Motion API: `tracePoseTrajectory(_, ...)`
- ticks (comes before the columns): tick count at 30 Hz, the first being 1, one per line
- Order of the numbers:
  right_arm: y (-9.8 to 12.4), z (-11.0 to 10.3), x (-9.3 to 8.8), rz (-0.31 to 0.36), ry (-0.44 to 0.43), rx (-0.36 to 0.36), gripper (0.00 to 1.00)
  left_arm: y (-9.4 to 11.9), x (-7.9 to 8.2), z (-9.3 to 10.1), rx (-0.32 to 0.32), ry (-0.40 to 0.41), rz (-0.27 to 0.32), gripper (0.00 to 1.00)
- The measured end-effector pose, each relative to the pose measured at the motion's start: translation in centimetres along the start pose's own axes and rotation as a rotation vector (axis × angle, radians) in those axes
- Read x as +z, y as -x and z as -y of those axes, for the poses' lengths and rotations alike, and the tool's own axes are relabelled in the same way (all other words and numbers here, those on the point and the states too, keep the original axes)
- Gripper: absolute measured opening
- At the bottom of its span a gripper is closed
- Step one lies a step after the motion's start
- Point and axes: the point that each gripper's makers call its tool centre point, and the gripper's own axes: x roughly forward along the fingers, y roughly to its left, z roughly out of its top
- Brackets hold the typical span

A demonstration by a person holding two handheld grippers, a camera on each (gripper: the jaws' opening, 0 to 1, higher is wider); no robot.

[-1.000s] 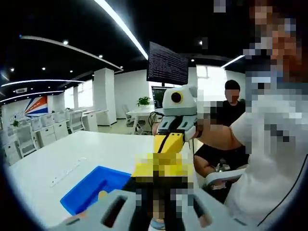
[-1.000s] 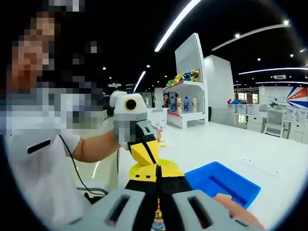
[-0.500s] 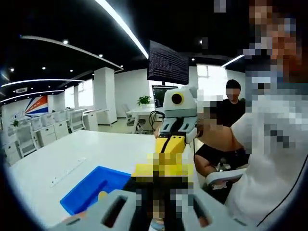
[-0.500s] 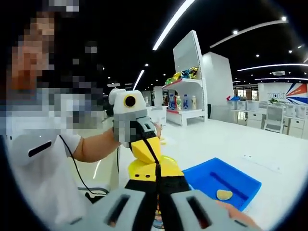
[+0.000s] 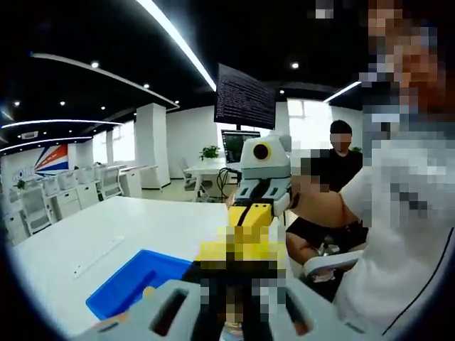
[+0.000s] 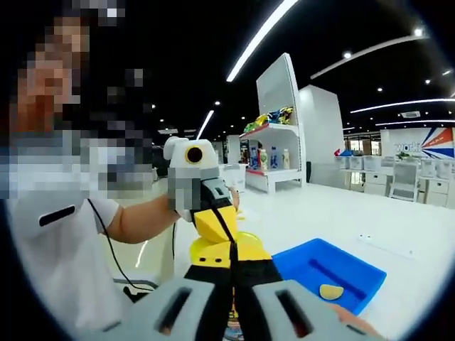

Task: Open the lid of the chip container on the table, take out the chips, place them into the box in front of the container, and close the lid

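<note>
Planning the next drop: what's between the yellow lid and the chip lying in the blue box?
In the right gripper view, the box's near wall and blue floor separate the yellow lid from the chip.

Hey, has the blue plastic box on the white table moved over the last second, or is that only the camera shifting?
No. The blue plastic box keeps its place on the white table beside the pale strip; only the view shifts slightly.

Views face each other low over table; both share blue box (image 5: 131, 283) (image 6: 328, 273).
</note>
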Motion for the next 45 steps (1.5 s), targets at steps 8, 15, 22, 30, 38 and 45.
tracePoseTrajectory(8, 0.0, -0.5, -0.1, 0.007, 0.067, -0.017, 0.01, -0.1, 0.0, 0.1, 0.021, -0.004, 0.011, 0.02)
tracePoseTrajectory(15, 0.2, -0.5, 0.0, 0.053, 0.08, -0.028, 0.01, 0.0, 0.1, 0.1, 0.024, -0.011, 0.028, 0.02)
tracePoseTrajectory(22, 0.3, -0.3, 0.1, 0.057, 0.072, -0.037, 0.01, 0.0, 0.2, 0.2, 0.02, -0.01, 0.042, 0.02)
tracePoseTrajectory(30, 0.3, -0.3, 0.1, 0.054, 0.069, -0.042, 0.01, 0.4, 0.6, 0.5, -0.028, 0.024, 0.15, 0.17)
tracePoseTrajectory(38, 4.2, 1.2, 5.0, 0.351, -0.026, -0.089, 0.15, 2.0, 0.1, 0.6, -0.01, 0.022, 0.181, 0.58)
tracePoseTrajectory(45, 6.3, 2.1, 4.3, 0.388, -0.042, -0.125, 0.24, 4.0, -0.7, 0.0, 0.04, 0.051, 0.24, 0.65)
